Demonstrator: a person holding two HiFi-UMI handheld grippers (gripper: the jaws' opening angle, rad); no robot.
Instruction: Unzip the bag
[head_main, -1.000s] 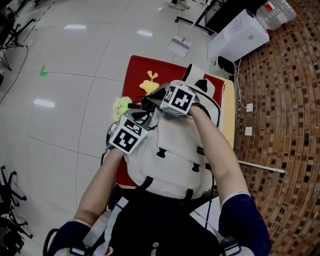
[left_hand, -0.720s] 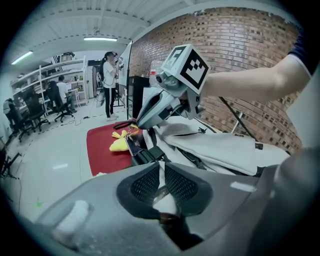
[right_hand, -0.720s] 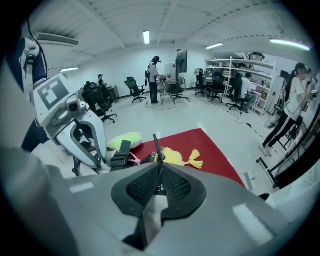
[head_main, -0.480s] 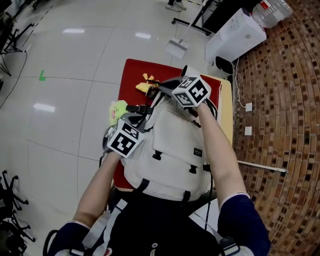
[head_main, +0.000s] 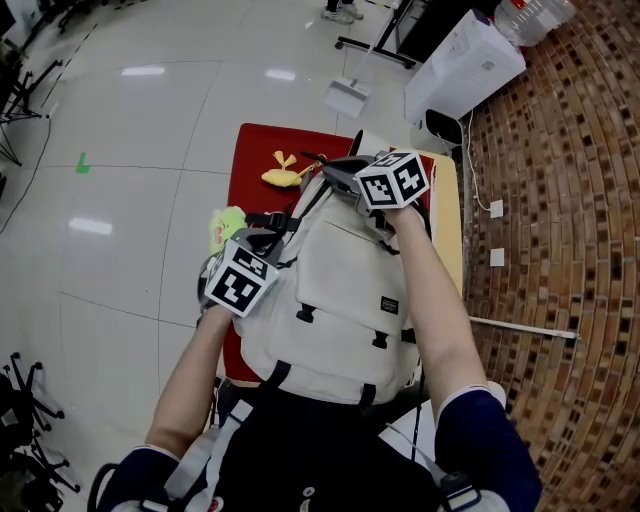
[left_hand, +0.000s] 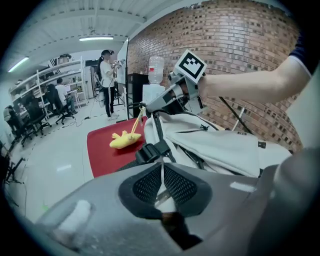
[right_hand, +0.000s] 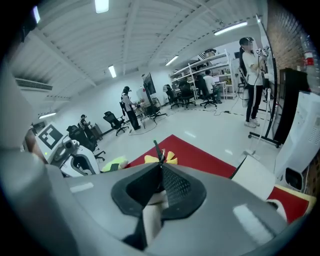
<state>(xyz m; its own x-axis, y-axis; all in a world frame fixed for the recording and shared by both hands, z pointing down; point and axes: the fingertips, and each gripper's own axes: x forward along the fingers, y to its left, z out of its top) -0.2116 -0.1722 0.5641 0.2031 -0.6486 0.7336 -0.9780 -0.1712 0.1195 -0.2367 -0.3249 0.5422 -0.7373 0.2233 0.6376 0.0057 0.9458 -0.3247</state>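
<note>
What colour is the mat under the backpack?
Red. The mat shows best in the head view.

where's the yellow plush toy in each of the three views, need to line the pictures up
Head view: upper middle, the yellow plush toy lies on the red mat, just left of the white backpack top.
Left gripper view: left of centre, on the mat beside the backpack.
Right gripper view: mid-picture, only partly showing.
Shared landmark: the red mat, visible in all three.
</note>
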